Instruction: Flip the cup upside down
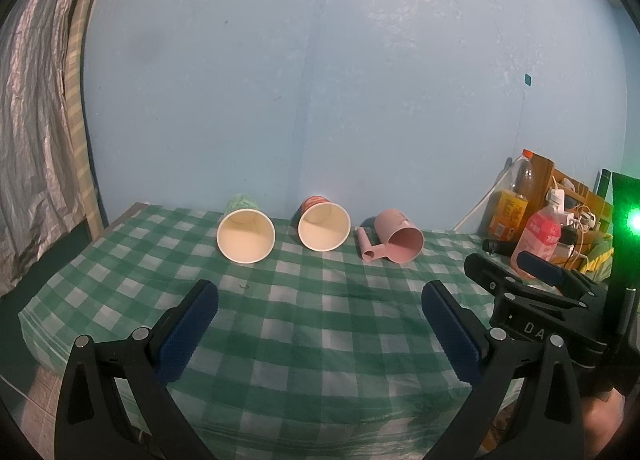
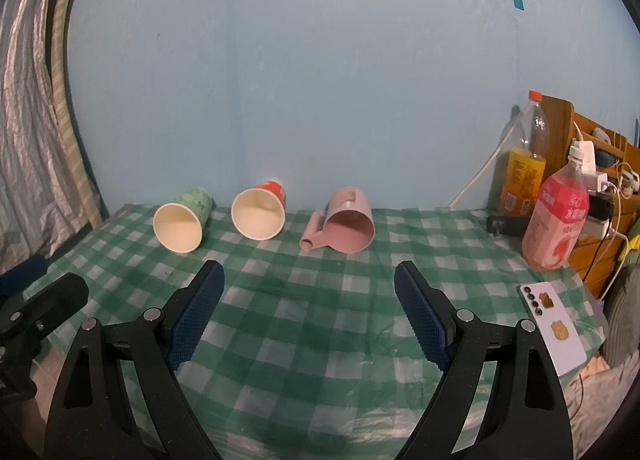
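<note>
Three cups lie on their sides near the back of the green checked tablecloth (image 1: pixel 304 324), mouths towards me. A green paper cup (image 1: pixel 245 234) (image 2: pixel 181 225) is on the left, a red paper cup (image 1: pixel 323 228) (image 2: pixel 259 213) in the middle, a pink plastic mug with a handle (image 1: pixel 394 242) (image 2: pixel 345 224) on the right. My left gripper (image 1: pixel 320 292) is open and empty, short of the cups. My right gripper (image 2: pixel 309 272) is open and empty, in front of the red cup and the mug. The right gripper also shows at the right of the left wrist view (image 1: pixel 532 272).
A pink drink bottle (image 2: pixel 556 219), an orange soda bottle (image 2: pixel 526 163), a black cylinder (image 2: pixel 508 224) and a wooden rack with chargers (image 2: pixel 600 187) stand at the right. A white phone (image 2: pixel 554 330) lies near the right edge. A blue wall is behind, a curtain at the left.
</note>
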Motion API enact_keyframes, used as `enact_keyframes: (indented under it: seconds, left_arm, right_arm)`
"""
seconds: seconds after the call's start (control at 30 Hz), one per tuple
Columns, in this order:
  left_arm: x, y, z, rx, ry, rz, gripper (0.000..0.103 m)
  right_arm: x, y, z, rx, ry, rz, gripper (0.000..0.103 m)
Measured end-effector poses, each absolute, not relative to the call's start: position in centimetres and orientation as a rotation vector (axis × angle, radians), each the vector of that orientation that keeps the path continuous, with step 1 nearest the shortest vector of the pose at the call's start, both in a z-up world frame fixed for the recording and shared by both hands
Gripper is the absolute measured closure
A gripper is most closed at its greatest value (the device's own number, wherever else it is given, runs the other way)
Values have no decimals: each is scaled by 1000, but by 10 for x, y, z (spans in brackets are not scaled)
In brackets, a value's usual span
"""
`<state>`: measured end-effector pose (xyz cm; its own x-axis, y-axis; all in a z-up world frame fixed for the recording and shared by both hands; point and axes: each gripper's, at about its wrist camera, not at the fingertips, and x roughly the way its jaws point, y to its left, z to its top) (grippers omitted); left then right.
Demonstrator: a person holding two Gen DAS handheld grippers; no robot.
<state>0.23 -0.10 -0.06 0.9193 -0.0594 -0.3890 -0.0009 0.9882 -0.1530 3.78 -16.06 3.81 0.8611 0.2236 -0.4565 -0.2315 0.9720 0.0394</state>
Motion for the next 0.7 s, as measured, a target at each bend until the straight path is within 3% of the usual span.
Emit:
enact_keyframes:
  seconds: [0.7]
  left_arm:
    - [2, -1, -1, -153, 405, -31, 0]
  right_arm:
    - [38, -159, 38, -21, 486, 241, 17]
